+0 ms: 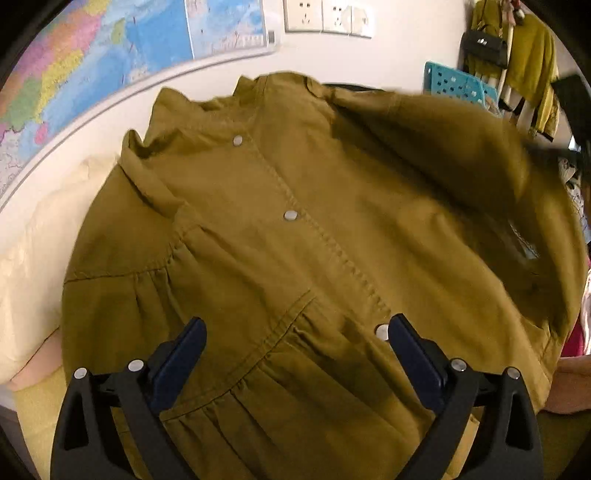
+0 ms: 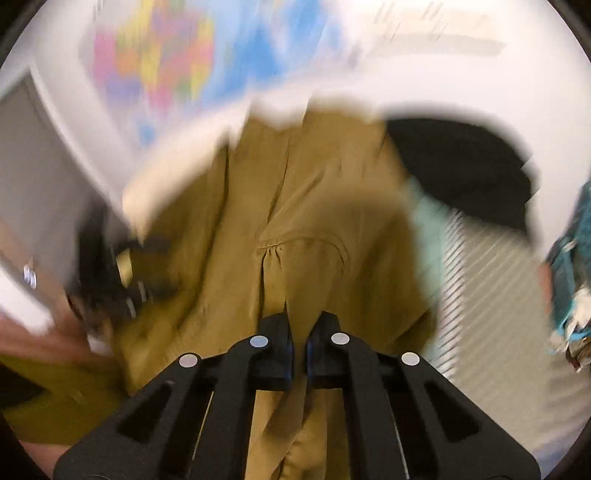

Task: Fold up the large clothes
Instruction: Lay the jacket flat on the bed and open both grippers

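Note:
An olive-brown jacket with silver snap buttons lies spread out front-up and fills the left wrist view. One sleeve is folded across its right side. My left gripper hovers over the jacket's lower front, jaws wide open with only flat cloth under them. The right wrist view is blurred. There the same jacket hangs in folds, and my right gripper is shut on a pinched ridge of its fabric. A black blurred shape at the left of that view looks like the other gripper.
A cream pillow lies left of the jacket against the white wall. A map and wall sockets hang above. Clothes and a black bag hang at the right beside a teal crate. Striped bedding and a black garment lie right of the jacket.

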